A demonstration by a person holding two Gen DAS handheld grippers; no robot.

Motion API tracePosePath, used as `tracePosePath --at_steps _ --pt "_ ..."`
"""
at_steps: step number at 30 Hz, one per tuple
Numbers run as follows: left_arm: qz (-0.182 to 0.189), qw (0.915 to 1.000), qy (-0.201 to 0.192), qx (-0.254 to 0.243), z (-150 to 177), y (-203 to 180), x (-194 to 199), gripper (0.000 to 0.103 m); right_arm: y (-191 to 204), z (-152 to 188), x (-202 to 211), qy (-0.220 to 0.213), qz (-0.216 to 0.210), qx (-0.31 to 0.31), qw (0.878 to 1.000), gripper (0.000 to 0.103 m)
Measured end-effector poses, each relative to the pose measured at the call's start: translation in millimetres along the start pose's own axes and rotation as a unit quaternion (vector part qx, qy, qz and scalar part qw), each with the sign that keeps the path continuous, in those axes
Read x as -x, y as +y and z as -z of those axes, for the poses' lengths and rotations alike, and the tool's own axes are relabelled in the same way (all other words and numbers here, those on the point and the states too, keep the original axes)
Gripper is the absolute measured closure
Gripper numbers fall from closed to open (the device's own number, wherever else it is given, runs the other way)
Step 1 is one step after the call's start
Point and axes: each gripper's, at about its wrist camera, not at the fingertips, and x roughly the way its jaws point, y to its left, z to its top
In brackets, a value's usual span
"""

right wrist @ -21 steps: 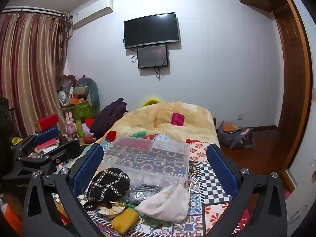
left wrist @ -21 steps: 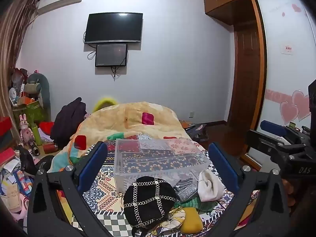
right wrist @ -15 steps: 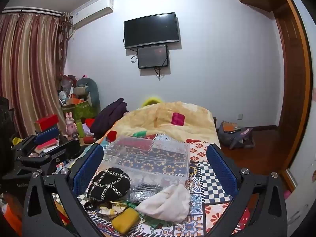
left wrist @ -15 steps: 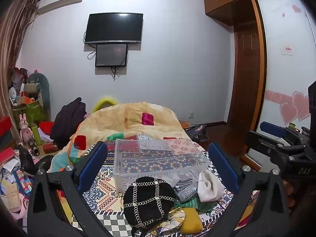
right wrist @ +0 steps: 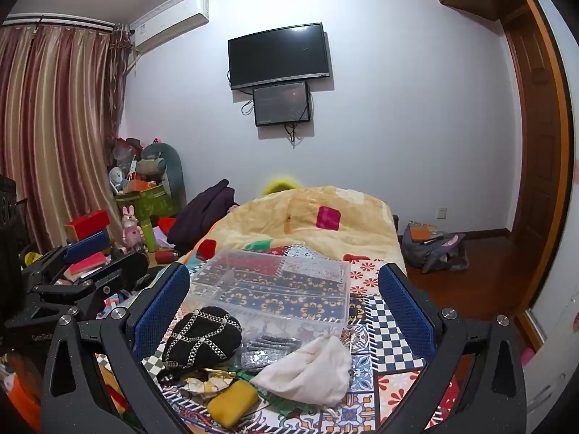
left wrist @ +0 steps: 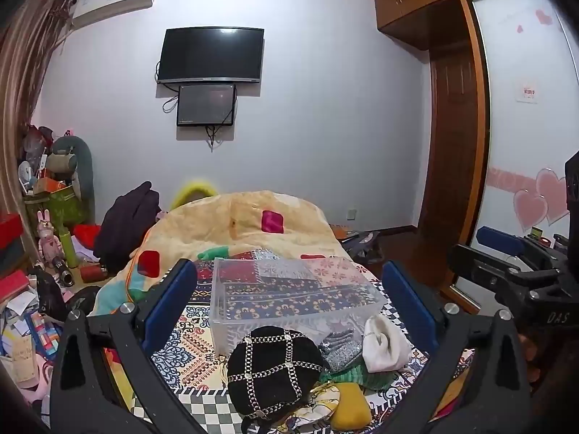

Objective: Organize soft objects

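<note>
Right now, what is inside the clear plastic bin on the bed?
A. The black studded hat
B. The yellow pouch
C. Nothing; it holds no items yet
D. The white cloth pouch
C: through the clear plastic bin only the patterned bedspread shows, while the black studded hat, white cloth pouch and yellow pouch all lie on the bedspread in front of it.
</note>
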Motion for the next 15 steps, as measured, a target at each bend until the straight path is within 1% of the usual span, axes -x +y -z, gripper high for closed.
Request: tracePosePath --at_steps 15 --pt "-0.001 1.0 -0.004 0.0 -0.9 -1.6 2.9 0.0 -0.4 2.0 0.2 -0.001 0.0 -0.001 1.0 0.0"
